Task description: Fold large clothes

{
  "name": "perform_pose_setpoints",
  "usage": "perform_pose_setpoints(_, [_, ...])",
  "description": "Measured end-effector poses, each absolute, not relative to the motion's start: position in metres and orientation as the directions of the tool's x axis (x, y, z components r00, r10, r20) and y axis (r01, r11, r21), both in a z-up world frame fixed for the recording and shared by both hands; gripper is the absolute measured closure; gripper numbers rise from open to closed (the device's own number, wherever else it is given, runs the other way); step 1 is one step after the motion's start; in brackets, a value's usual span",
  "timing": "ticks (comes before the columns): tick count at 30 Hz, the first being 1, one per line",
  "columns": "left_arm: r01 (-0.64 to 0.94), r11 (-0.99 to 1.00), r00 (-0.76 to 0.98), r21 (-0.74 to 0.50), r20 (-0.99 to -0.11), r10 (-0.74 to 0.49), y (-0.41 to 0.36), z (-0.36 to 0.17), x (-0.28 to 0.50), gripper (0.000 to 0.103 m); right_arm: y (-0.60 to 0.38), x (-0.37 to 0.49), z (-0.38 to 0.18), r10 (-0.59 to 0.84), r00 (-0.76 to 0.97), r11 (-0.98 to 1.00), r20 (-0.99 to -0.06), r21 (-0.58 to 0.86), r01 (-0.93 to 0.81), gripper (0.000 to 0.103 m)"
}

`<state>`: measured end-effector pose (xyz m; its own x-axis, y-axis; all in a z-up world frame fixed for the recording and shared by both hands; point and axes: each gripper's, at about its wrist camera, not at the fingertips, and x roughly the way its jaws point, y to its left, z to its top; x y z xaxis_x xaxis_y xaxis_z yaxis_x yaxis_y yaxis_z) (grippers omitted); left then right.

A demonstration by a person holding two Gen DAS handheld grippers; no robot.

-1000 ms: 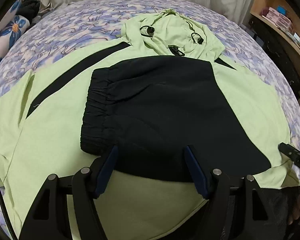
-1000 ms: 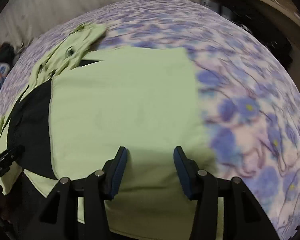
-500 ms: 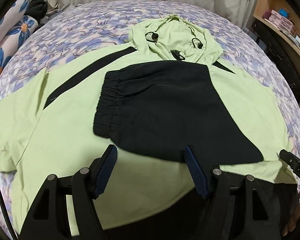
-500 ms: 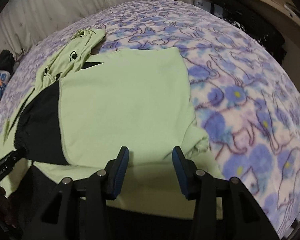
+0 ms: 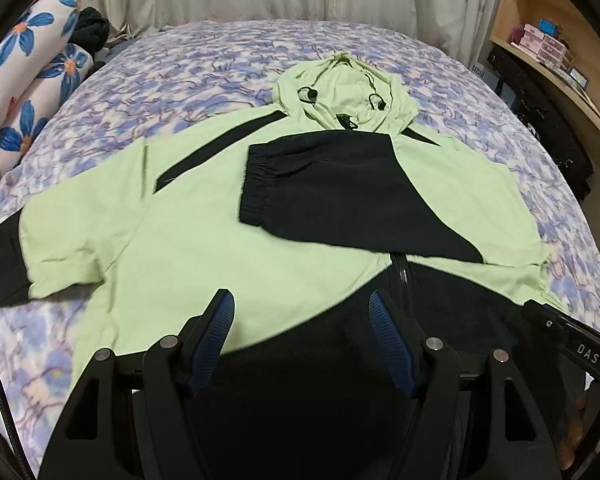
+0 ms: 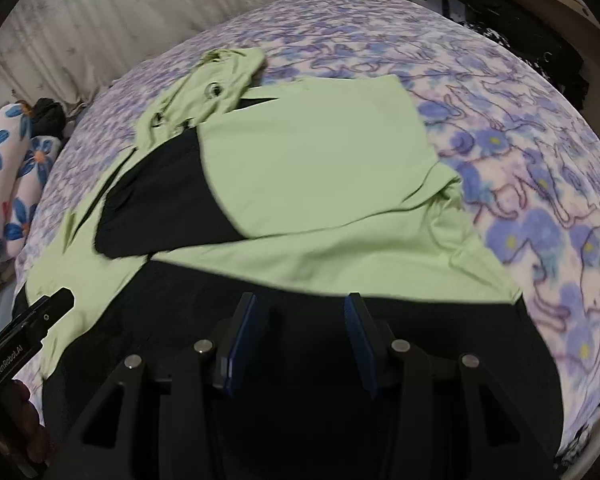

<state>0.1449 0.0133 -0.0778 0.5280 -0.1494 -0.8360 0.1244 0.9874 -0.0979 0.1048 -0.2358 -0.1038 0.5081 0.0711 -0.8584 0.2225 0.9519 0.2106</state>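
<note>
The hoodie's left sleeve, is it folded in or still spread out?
Spread: the left sleeve lies out flat on the bedspread, while the other sleeve is folded across the chest.

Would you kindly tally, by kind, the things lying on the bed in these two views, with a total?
Light-green hooded jacket with black panels, one sleeve folded across its front: 1
White bolster pillows with blue flowers: 2
Dark bundle of cloth beside the pillows: 1
Total: 4

All on the purple floral bedspread.
</note>
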Motion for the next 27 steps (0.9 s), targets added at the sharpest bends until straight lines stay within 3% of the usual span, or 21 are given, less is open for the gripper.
perform_pose_setpoints(14, [0.033, 0.996, 0.548, -0.078, -0.832, -0.083, 0.104, -0.061, 0.083, 0.034, -0.166, 0.076, -0.077, 0.118, 0.53, 0.977, -0.84, 0.193, 0.089, 0.058])
perform_pose_setpoints(27, [-0.198, 0.94, 0.526, -0.278, -0.839, -0.138, 0.262, -0.099, 0.064, 0.034, -0.073, 0.087, -0.067, 0.166, 0.544, 0.986, -0.822, 0.152, -0.071, 0.058])
